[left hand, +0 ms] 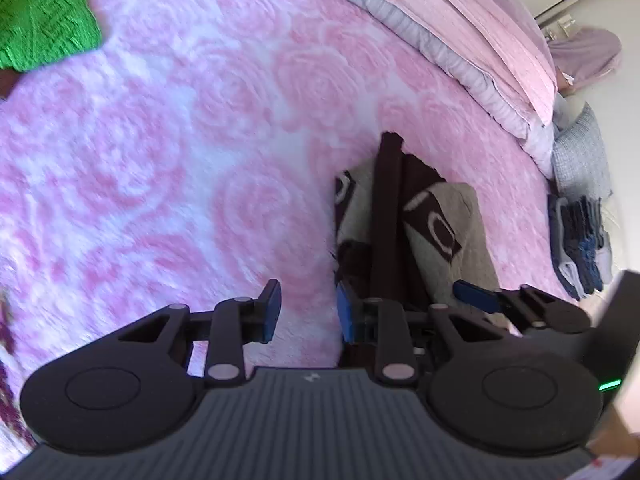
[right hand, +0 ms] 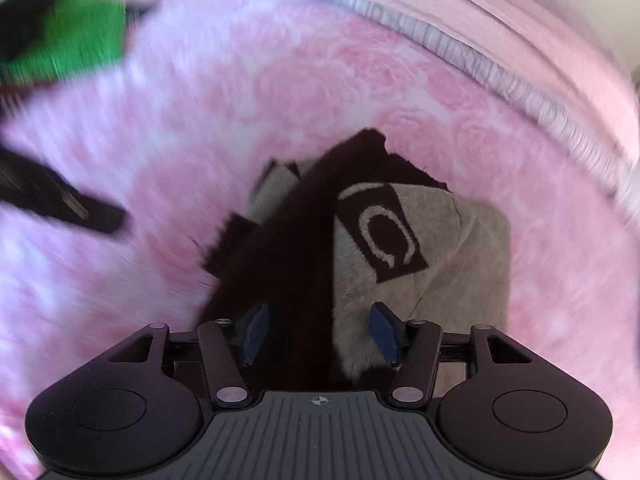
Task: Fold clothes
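Note:
A brown and beige garment point(left hand: 440, 232) with looped brown-and-white motifs lies partly folded on the pink rose-patterned blanket point(left hand: 160, 140). My left gripper point(left hand: 309, 312) hovers just left of it, jaws a little apart, and only blanket shows between its blue pads. In the right wrist view the same garment point(right hand: 432, 248) lies directly under my right gripper point(right hand: 319, 333), which is open. Its dark brown strip runs between the pads, and neither pad presses on the cloth. One blue pad point(left hand: 476, 296) of the right gripper shows over the beige part in the left wrist view.
A green knitted garment point(left hand: 40, 12) lies at the far left of the bed. A folded pink quilt point(left hand: 460, 20) lines the far edge. A stack of folded blue and grey clothes point(left hand: 580, 248) sits at the right. A blurred dark shape point(right hand: 60, 200) crosses the left side.

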`<state>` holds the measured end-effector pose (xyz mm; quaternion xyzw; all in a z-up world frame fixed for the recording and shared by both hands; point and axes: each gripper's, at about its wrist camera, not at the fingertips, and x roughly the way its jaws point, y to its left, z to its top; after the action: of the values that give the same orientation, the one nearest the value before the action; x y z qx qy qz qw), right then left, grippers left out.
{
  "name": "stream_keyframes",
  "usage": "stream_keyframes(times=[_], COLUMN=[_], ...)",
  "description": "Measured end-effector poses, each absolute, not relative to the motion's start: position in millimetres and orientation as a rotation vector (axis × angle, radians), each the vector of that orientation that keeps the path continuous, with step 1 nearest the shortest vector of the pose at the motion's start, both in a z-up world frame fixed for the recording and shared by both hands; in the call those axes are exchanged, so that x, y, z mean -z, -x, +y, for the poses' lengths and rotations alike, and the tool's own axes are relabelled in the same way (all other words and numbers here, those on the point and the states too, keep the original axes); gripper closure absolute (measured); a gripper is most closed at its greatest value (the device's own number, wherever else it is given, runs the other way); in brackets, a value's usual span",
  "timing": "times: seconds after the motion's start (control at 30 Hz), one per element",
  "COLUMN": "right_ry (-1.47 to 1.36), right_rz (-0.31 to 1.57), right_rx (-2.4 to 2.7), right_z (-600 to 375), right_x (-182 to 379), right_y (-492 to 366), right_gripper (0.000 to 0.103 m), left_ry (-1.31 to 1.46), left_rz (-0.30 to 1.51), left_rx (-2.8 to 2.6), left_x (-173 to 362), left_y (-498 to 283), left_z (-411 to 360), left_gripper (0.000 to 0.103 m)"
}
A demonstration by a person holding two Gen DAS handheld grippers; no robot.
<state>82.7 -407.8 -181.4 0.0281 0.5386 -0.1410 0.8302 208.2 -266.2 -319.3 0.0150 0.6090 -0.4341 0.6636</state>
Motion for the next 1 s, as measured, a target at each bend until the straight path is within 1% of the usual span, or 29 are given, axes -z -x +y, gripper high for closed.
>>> stream_keyframes(times=[0.1,0.2,0.27,0.43,0.57,0.63,0.73,0.77,0.8,0.83,0.87,1.0], right_ry=[-0.146,-0.294,-0.395,-0.647,-0.797,-0.839,-0.783,-0.77,-0.762,-0.751,-0.724,-0.579], right_rz=[1.082,1.021,1.03,1.073,1.082,1.097,1.112,1.117,1.121,1.127,1.133,1.138], right_rx=[0.409,0.6,0.701,0.838,0.826,0.795,0.796,0.791,0.785,0.776,0.763,0.67], right_z=[-427,-471,-499,-554,-565,-564,-561,-561,-560,-558,-556,-532], right_x=[148,133,137,180,208,216,223,222,221,217,215,207], right_y=[-61,-26,-6,19,27,25,16,14,12,10,7,-14], right_gripper=[0.05,0.05,0.051,0.055,0.055,0.055,0.058,0.06,0.062,0.064,0.066,0.067], left_ry=[0.017,0.069,0.09,0.111,0.126,0.159,0.201,0.21,0.211,0.197,0.179,0.098], left_rz=[1.41,1.445,1.483,1.592,1.65,1.664,1.677,1.672,1.664,1.647,1.615,1.389], left_rx=[1.043,1.136,1.181,1.178,1.144,1.138,1.115,1.118,1.124,1.133,1.152,1.249], left_x=[320,319,325,356,377,383,389,389,390,388,383,340], left_y=[-202,-188,-177,-158,-154,-154,-156,-156,-155,-154,-152,-147], left_z=[-278,-299,-316,-355,-371,-374,-378,-380,-384,-387,-389,-377], left_gripper=[0.079,0.079,0.078,0.075,0.067,0.066,0.066,0.066,0.069,0.085,0.088,0.09])
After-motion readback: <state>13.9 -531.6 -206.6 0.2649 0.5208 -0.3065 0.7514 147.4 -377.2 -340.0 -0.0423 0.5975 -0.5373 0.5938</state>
